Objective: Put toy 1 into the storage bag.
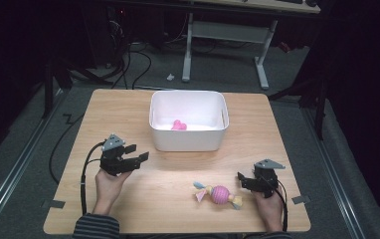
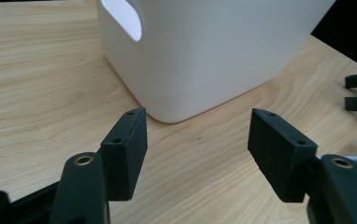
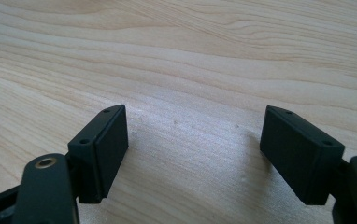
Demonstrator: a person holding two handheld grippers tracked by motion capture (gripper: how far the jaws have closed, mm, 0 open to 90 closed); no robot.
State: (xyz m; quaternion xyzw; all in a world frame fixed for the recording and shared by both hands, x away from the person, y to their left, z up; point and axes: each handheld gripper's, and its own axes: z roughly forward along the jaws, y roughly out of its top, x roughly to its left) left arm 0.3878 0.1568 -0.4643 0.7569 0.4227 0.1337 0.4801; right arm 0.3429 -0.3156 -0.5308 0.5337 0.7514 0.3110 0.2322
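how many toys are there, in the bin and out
2. A small pink toy lies inside the white bin. A pink ball toy with tasselled ends lies on the table beside the right gripper. The bin's near wall may hide more.

A soft toy point(image 1: 218, 194) shaped like a wrapped candy is seen lying flat on the wooden surface point(image 1: 128, 209). It has a round pink middle and twisted ends in yellow, pink and blue. It is placed near the front edge, well apart from the white bin point(image 1: 188, 137).
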